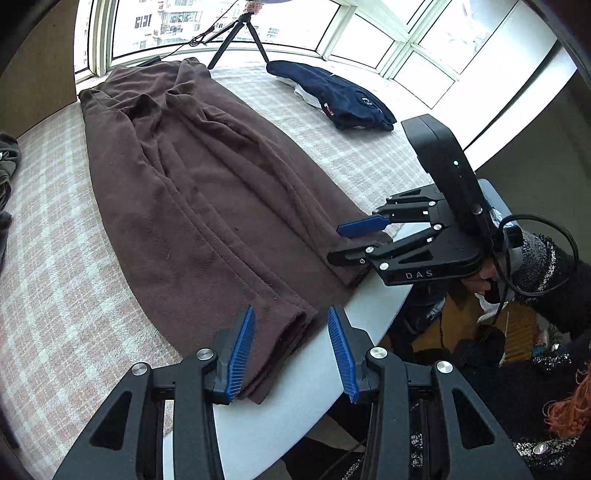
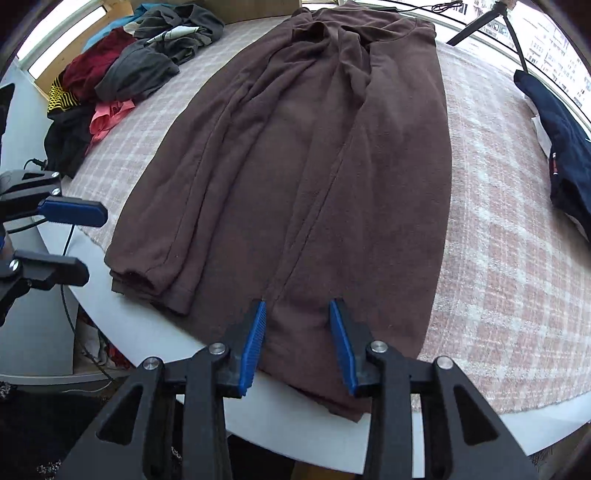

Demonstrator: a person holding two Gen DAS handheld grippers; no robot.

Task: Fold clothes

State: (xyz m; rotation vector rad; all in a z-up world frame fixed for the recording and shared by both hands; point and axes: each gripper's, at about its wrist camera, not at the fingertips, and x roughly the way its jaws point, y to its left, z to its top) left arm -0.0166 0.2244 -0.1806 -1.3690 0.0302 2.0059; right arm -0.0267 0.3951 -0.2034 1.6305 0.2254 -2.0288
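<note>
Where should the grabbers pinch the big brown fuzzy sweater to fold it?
Probably at the two near hem corners of the brown fleece garment, coming from the table's near edge. It lies flat, sleeves folded in, hem nearest. The open right gripper and open left gripper are already at that hem.

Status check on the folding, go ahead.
Both grippers, left and right, open, empty, over near hem. Brown garment flat, sleeves folded in. Nothing in the way.

Navy garment cut off at right edge; tripod top cropped.
</note>
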